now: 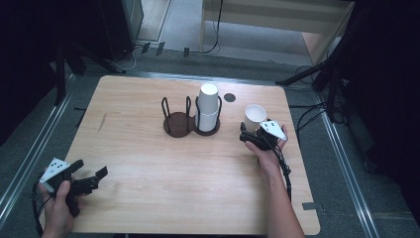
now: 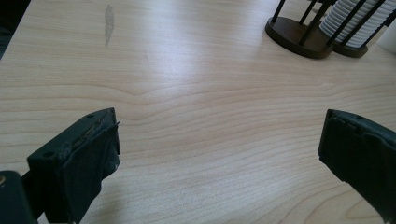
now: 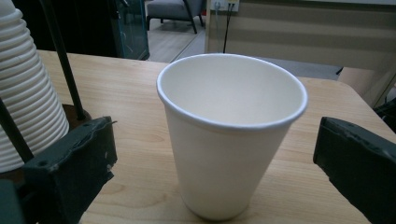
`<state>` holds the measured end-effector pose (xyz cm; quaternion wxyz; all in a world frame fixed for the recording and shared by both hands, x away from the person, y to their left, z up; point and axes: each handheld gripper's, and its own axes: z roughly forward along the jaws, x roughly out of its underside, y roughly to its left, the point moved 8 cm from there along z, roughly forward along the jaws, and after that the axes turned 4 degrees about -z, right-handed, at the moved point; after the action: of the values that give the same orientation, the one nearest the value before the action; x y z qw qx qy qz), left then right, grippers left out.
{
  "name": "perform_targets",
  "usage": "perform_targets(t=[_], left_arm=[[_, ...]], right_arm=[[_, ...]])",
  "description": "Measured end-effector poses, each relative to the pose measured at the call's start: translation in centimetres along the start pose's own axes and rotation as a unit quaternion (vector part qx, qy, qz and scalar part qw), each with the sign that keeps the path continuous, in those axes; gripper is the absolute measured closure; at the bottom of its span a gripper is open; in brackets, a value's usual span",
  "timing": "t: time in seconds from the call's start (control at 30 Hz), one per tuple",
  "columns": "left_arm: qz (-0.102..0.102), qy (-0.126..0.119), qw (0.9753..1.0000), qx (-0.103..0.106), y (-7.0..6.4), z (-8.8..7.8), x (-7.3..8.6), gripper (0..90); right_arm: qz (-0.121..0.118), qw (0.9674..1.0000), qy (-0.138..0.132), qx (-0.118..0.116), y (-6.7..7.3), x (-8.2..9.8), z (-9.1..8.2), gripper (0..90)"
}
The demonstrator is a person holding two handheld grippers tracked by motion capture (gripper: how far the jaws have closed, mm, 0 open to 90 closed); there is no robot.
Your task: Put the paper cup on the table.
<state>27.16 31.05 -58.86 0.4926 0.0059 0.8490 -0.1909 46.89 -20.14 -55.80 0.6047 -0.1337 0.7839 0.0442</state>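
A single white paper cup (image 1: 255,117) (image 3: 229,135) stands upright on the wooden table (image 1: 173,173), right of the cup holder. My right gripper (image 1: 250,134) (image 3: 215,154) sits just behind it with its jaws wide apart on either side of the cup; neither pad touches the cup wall. A dark two-ring cup holder (image 1: 190,124) at the table's centre carries a stack of upside-down white cups (image 1: 208,105) (image 3: 25,102) in its right ring; its left ring is bare. My left gripper (image 1: 91,179) (image 2: 219,154) rests open near the front left corner, nothing between its jaws.
A small dark round mark (image 1: 229,97) lies on the table behind the holder. A grey smear (image 2: 109,23) marks the wood at the far left. Cables and stand legs (image 1: 307,74) run along the floor beyond the table.
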Motion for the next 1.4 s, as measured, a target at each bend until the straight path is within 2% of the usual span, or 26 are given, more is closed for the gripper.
perform_targets(t=[0.1, 0.37, 1.07, 1.2, 1.33, 1.4], left_arm=[[-0.001, 0.000, 1.0000, 0.000, 0.0, 0.0, 0.0, 0.0], [-0.001, 0.000, 1.0000, 0.000, 0.0, 0.0, 0.0, 0.0], [-0.002, 0.000, 1.0000, -0.001, 0.0, 0.0, 0.0, 0.0], [-0.010, -0.002, 0.9999, 0.000, 0.2, 0.0, 0.0, 0.0], [-0.011, -0.001, 0.9999, 0.000, 0.2, 0.0, 0.0, 0.0], [-0.010, -0.002, 1.0000, 0.000, 0.1, -0.1, 0.0, 0.0]], right_arm=[[-0.005, 1.0000, -0.002, 0.000, -0.2, 0.2, -0.7, 0.0], [0.002, 0.9999, -0.012, -0.009, -0.2, 0.3, -2.5, 0.0], [-0.004, 0.9991, -0.039, -0.014, -0.8, -0.7, -7.4, 0.0], [0.001, 0.9992, -0.039, -0.010, -1.3, -1.1, -8.4, 0.0], [-0.012, 0.9991, -0.038, -0.015, -1.2, -1.1, -9.8, 0.0], [-0.011, 0.9993, -0.034, -0.011, -1.4, -0.8, -10.4, 0.0]])
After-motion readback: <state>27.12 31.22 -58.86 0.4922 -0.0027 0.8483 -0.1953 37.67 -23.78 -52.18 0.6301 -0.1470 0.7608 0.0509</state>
